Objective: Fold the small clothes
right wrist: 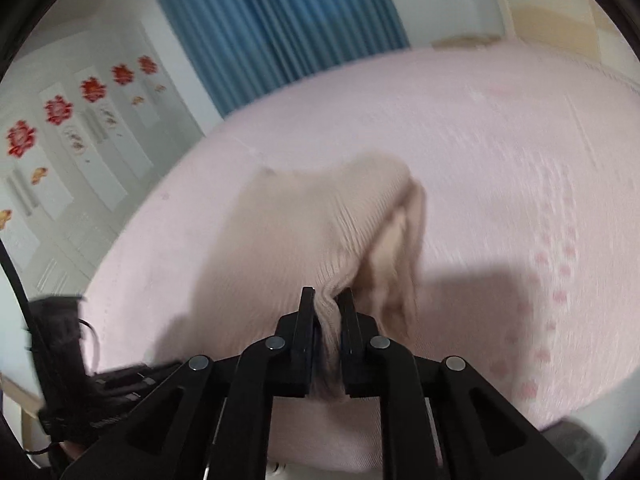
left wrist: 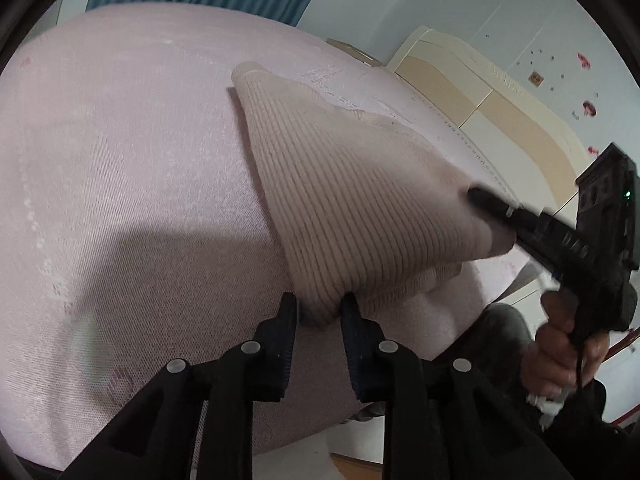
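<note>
A beige ribbed knit garment (left wrist: 340,184) lies on a bed with a pink cover (left wrist: 120,140), its near side lifted off the cover. In the left wrist view my left gripper (left wrist: 319,308) is shut on the garment's near corner, with fabric filling the gap between its fingers. My right gripper (left wrist: 478,196) comes in from the right and pinches the garment's right edge. In the right wrist view the right gripper (right wrist: 327,294) is shut on a bunched fold of the garment (right wrist: 300,232). The blurred left gripper (right wrist: 152,374) shows at the lower left.
A blue curtain (right wrist: 272,20) hangs behind the bed (right wrist: 500,140). A cream headboard (left wrist: 480,92) stands at the right, and white wardrobe doors with red flower stickers (right wrist: 60,120) at the left. A person's hand (left wrist: 560,352) holds the right gripper's handle past the bed's near edge.
</note>
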A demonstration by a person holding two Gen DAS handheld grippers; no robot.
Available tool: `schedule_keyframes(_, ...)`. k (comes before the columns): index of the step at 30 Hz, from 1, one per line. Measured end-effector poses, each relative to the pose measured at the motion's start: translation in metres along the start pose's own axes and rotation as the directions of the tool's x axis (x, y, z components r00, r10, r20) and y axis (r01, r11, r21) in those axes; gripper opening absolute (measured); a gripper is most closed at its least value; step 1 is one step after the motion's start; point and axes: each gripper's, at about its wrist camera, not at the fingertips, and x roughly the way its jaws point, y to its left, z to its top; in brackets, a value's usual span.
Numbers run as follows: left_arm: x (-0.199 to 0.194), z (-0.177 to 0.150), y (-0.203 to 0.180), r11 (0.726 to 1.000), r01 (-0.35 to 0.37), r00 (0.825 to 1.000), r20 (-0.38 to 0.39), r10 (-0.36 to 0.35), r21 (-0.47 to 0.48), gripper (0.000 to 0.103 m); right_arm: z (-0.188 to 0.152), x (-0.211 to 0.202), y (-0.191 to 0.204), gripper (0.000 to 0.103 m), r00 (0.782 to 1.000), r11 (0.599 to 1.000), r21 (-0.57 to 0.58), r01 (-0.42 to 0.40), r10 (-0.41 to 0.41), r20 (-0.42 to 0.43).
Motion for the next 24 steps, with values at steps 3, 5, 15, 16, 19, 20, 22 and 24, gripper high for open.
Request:
schedule_keyframes(3, 0.004, 0.000, -0.001, 1.000, 0.014, 1.000, -0.004, -0.014, -0.006, 0.028, 0.018, 0.007, 0.004, 0.035, 0.998, 0.998, -0.036, 0.058, -0.057, 0.020)
schedule_keyframes(5, 0.005, 0.000, -0.001, 1.000, 0.009, 1.000, -0.002, -0.009, 0.000, 0.029, 0.026, 0.026, 0.001, 0.035, 0.993, 0.993, -0.034, 0.111, -0.112, -0.025)
schedule_keyframes(15, 0.010, -0.001, -0.001, 1.000, 0.019, 1.000, -0.001, -0.019, 0.001, 0.029, 0.026, -0.004, -0.030, 0.013, 0.983, 0.983, 0.106, -0.153, 0.140, 0.121)
schedule_keyframes(16, 0.010, -0.002, -0.002, 1.000, 0.022, 1.000, -0.001, -0.022, 0.004, 0.029, 0.025, -0.003, -0.035, 0.012, 0.986, 0.984, 0.121, -0.134, 0.121, 0.114)
schedule_keyframes(19, 0.012, -0.002, -0.004, 1.000, 0.009, 1.000, -0.003, -0.009, 0.022, 0.029, 0.009, 0.036, -0.048, 0.012, 0.995, 0.990, 0.118, 0.071, -0.062, -0.083)
schedule_keyframes(20, 0.013, -0.002, -0.005, 1.000, 0.009, 1.000, -0.007, -0.009, 0.024, 0.029, 0.003, 0.045, -0.049, 0.013, 0.987, 0.988, 0.109, 0.108, -0.093, -0.128)
schedule_keyframes(22, 0.011, -0.003, -0.005, 1.000, -0.001, 1.000, -0.007, 0.002, 0.023, 0.029, 0.000, 0.038, -0.041, 0.015, 0.989, 0.990, 0.070, 0.120, -0.114, -0.092)
schedule_keyframes(24, 0.008, -0.002, -0.004, 1.000, -0.005, 1.000, -0.008, 0.005, 0.017, 0.029, 0.003, 0.033, -0.034, 0.022, 0.989, 0.991, 0.045, 0.123, -0.118, -0.091)
